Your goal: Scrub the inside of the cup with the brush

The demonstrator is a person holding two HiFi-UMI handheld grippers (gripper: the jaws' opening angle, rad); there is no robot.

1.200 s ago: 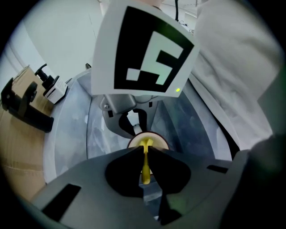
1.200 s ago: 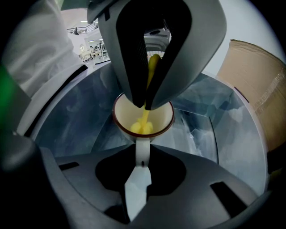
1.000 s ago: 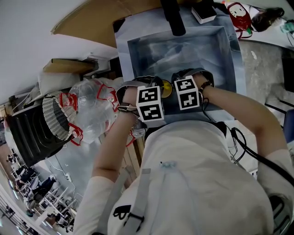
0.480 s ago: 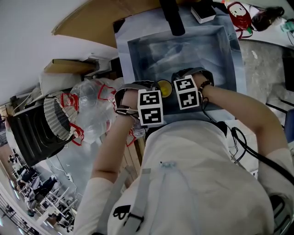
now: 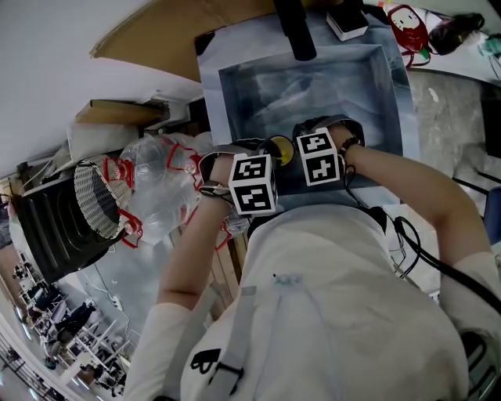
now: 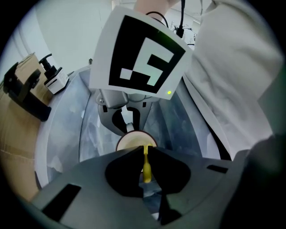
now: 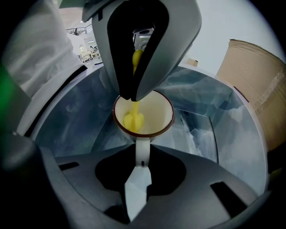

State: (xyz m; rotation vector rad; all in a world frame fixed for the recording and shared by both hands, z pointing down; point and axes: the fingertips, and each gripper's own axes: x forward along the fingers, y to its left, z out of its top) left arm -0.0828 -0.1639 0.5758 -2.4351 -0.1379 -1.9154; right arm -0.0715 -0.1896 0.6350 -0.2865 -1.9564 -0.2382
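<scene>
Firmly grip cup (image 7: 156, 112) by handle (image 7: 142, 142) in clenched right gripper (image 7: 142, 152) (glazed, likely slippery, fragile); hold light brush (image 7: 133, 120) stem in clamped left gripper (image 6: 145, 151).

The sink (image 5: 208, 92) is a deep blue-grey basin with a crinkled plastic sheet (image 5: 313, 86) lining its bottom. On its far rim sit a small white box (image 5: 347, 23) and a black fixture (image 5: 293, 31).

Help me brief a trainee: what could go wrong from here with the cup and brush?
1. The right gripper pinches the cup only by its thin handle, so scrubbing force might twist it loose and drop it into the sink.
2. The left gripper clamps the brush by its slim stem, which could slip or bend under pressure.
</scene>
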